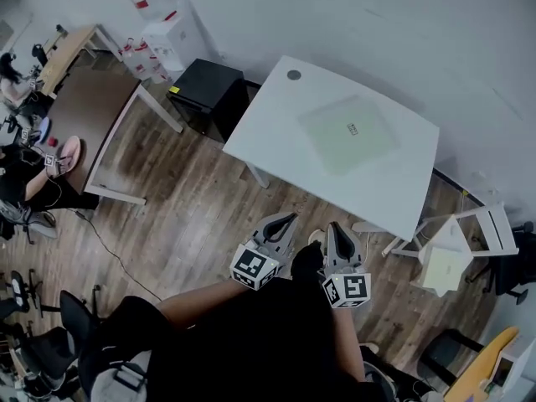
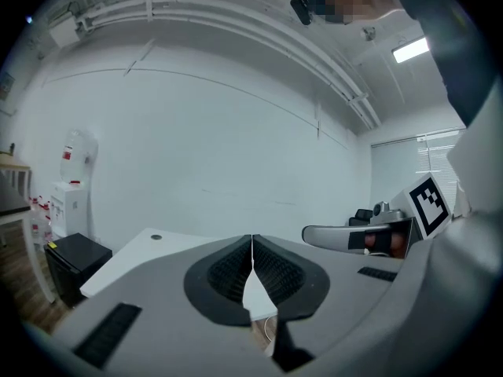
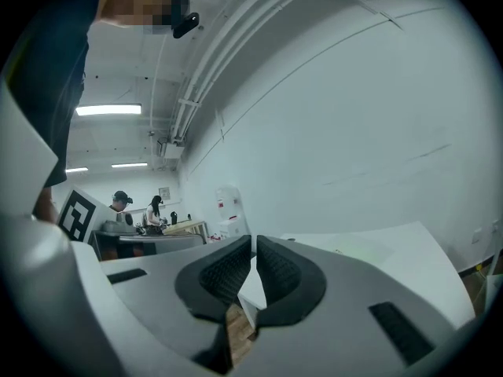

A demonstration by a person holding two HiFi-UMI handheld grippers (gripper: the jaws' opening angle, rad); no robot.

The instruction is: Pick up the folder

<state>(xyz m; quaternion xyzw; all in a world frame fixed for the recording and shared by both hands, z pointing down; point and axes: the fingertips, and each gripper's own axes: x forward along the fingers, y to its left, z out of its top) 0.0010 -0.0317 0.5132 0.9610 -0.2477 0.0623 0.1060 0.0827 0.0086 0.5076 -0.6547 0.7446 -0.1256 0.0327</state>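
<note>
A pale green translucent folder [image 1: 349, 134] lies flat on the white table [image 1: 268, 124], right of its middle. Both grippers hang over the wooden floor, short of the table's near edge. My left gripper [image 1: 289, 220] and my right gripper [image 1: 336, 229] are side by side, both shut with nothing between the jaws. In the left gripper view the left gripper [image 2: 252, 246] points at the table [image 2: 134, 258] and the white wall. In the right gripper view the right gripper [image 3: 253, 250] points over the table [image 3: 393, 246]; the folder [image 3: 357, 250] shows faintly on it.
A black cabinet [image 1: 205, 86] stands at the table's left end. A water dispenser [image 1: 172, 40] is by the wall. A brown desk [image 1: 92, 115] is at left, with people seated there. A white folding chair [image 1: 469, 237] stands right of the table. Black office chairs are at lower left.
</note>
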